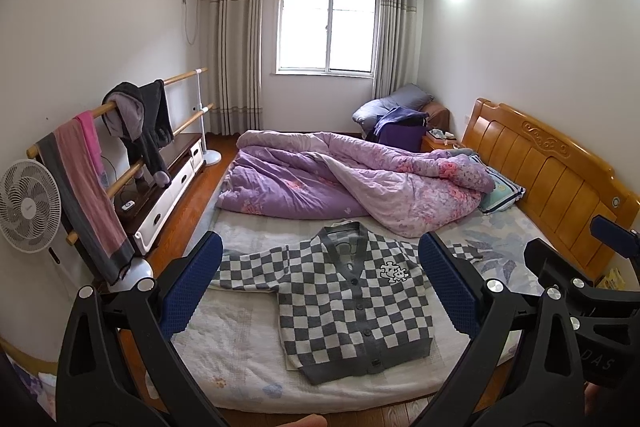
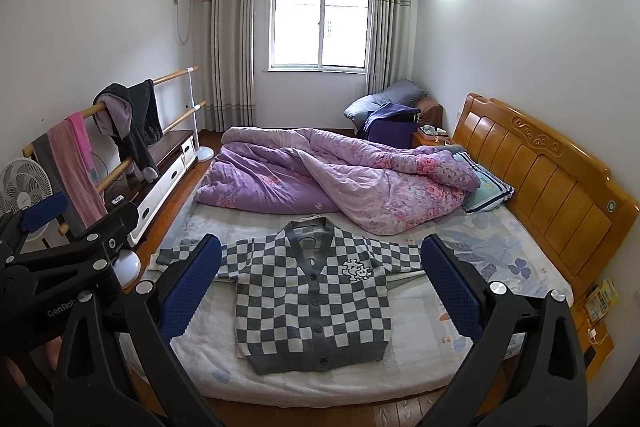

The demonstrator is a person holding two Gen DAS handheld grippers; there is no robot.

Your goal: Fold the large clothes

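Cardigan lies flat on the bed; left gripper and right gripper spread wide above.

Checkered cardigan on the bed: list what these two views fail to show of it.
- Left wrist view: the checkered cardigan has one sleeve end behind the left tool's blue pad.
- Right wrist view: the right tool's blue pads cross both sleeves.
- Both views: its back lies against the bed sheet, unseen.
- Neck label: too small to read.
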